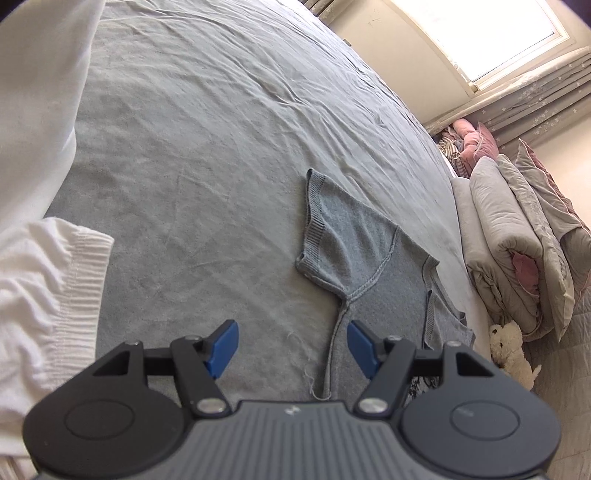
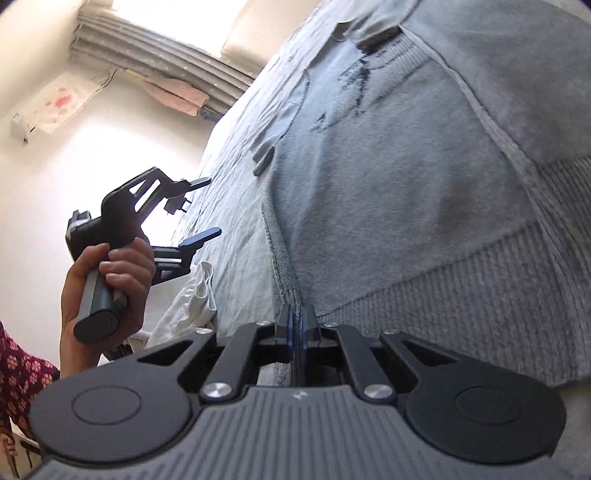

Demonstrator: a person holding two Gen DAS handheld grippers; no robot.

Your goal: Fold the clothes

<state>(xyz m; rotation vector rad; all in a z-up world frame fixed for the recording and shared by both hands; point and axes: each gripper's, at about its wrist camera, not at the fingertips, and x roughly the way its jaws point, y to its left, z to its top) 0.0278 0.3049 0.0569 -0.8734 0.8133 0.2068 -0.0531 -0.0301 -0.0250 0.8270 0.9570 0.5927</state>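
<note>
A grey knit short-sleeved sweater (image 1: 354, 258) lies flat on the grey bed sheet (image 1: 207, 140), one sleeve pointing away from me. My left gripper (image 1: 294, 344) hovers open just short of its side seam, nothing between the blue pads (image 1: 225, 343). In the right wrist view the sweater (image 2: 406, 192) fills the frame, with a dark print near its neck. My right gripper (image 2: 297, 326) is shut on the sweater's side seam by the ribbed hem. The left gripper (image 2: 208, 206) shows there too, open above the sheet, held by a hand (image 2: 107, 280).
A white garment with a ribbed cuff (image 1: 55, 295) lies at the left of the bed. Folded quilts (image 1: 517, 240) and a white plush toy (image 1: 511, 350) sit beyond the bed's right edge. A window (image 1: 480, 33) and curtains stand behind.
</note>
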